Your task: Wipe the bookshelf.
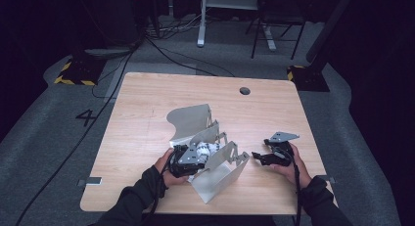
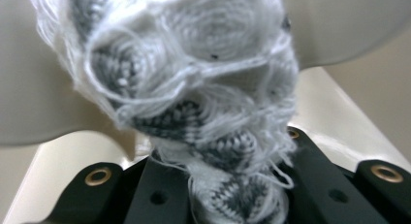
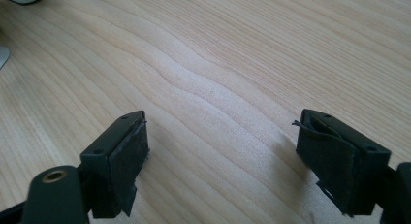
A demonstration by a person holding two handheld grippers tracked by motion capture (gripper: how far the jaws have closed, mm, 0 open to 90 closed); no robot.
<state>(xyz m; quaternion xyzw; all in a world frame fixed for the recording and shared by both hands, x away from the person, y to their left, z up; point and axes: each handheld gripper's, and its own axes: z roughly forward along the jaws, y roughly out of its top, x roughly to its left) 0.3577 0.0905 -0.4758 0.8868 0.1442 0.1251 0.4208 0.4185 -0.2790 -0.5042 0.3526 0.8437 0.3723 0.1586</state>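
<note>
**Knit bundle clamped, half lost among metal panels**

The left gripper [image 1: 192, 160] pinches a grey-and-white knit bundle [image 2: 194, 103] between its jaws (fuzzy threads blur its outline, and its top is cut off at twelve o'clock). From the high view, the bundle sits among bent metal panels [image 1: 220, 174] at the table's [image 1: 147, 113] six o'clock, mostly hidden. At four o'clock, the right gripper [image 1: 262, 157] rests wide apart, holding nothing.

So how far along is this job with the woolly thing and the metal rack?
Done: the left gripper has its fingers shut on a grey-and-white knitted bundle. In hand: that bundle is at the metal rack, between its plates. Left: letting go; whether it already rests in a slot is unclear. The right gripper waits open over the table.
</note>
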